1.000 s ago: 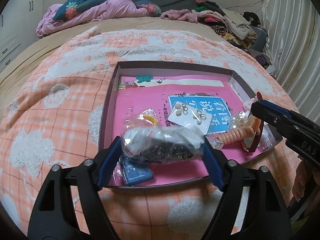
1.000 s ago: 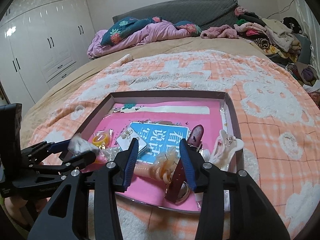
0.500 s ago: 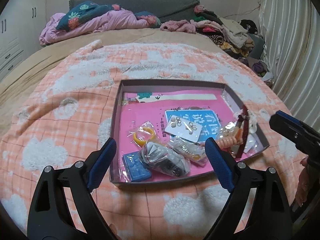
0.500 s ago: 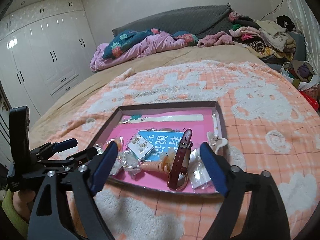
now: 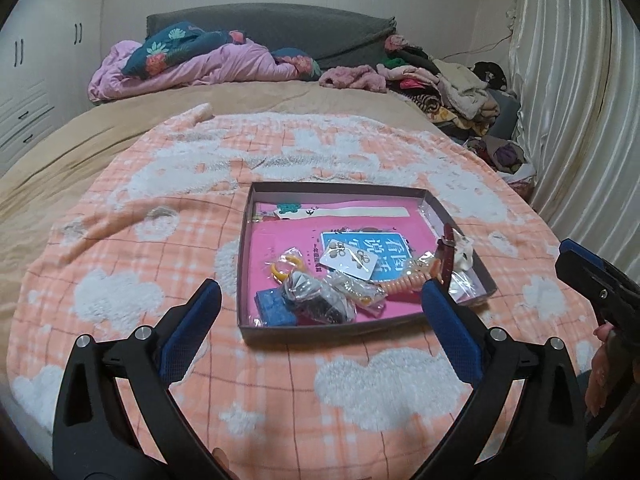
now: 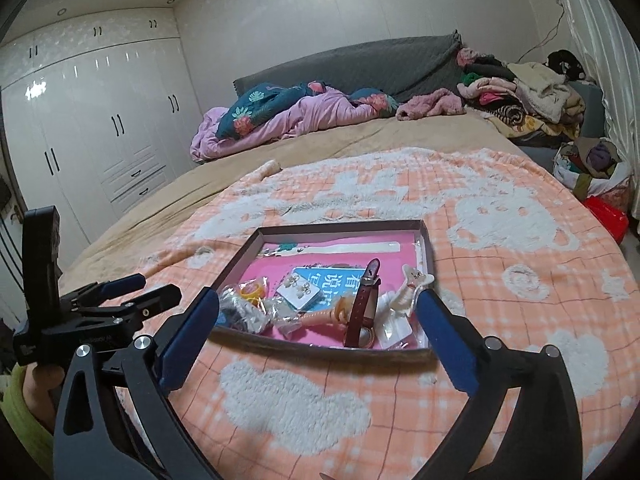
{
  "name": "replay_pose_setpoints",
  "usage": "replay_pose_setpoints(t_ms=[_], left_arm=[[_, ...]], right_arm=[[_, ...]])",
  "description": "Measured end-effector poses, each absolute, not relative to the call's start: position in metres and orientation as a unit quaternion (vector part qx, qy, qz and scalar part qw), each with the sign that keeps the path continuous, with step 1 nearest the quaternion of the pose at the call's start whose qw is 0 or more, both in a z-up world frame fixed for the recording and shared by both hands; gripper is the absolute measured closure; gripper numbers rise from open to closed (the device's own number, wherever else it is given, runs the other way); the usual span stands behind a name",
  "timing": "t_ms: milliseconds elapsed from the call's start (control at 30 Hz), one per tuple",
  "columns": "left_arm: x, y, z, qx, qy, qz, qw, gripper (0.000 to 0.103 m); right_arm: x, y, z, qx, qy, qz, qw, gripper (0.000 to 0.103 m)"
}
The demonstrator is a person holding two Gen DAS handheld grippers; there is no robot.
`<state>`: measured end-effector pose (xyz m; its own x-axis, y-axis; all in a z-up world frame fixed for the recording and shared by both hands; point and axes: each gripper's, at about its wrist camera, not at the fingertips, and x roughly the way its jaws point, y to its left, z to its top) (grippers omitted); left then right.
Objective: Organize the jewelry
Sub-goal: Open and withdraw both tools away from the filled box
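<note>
While both claws hang above the bed with nothing between their blue pads, the shallow box [image 5: 366, 330] sits on the orange and white blanket [image 5: 120, 248], and all the jewelry lies inside it.

Going from the left side of the box to the right: the left claw [image 5: 320, 300] is spread wide and its jaws are opening, with one pad left of the box's near corner and the other by the box's near right part. Inside the box, at its near left corner, is a small blue block [image 5: 274, 308]. Just behind that is a yellow ring in a clear bag [image 5: 285, 266]. Next to the blue block lies a crinkly bag with dark things in it [image 5: 316, 300]. Near the middle of the box is a white card with earrings [image 5: 354, 258], resting on a blue label with writing [image 5: 384, 250]. In front of the card lies a peach coil hair tie [image 5: 404, 282]. Toward the right side of the box is a dark red watch strap [image 6: 364, 304], leaning up. Right beside the strap, against the box's right wall, is a white hair clip [image 6: 414, 284].

The right claw [image 6: 318, 312] is also spread wide and its jaws are opening, with one pad at each near corner of the box. Far behind the box is a pile of pink and blue bedding [image 5: 200, 62].
</note>
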<state>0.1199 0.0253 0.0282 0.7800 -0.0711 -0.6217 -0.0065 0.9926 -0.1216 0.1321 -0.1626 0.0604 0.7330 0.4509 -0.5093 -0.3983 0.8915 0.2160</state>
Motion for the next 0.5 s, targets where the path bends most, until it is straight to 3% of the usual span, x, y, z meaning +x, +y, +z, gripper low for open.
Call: replay_pose_setpoints(t_ms=[500], left_arm=[[0.077, 0.028, 0.025, -0.057, 0.328, -0.009, 0.943, 0.009]], right_arm=[[0.094, -0.166, 0.055, 0.014, 0.285, 0.210, 0.935, 0.004]])
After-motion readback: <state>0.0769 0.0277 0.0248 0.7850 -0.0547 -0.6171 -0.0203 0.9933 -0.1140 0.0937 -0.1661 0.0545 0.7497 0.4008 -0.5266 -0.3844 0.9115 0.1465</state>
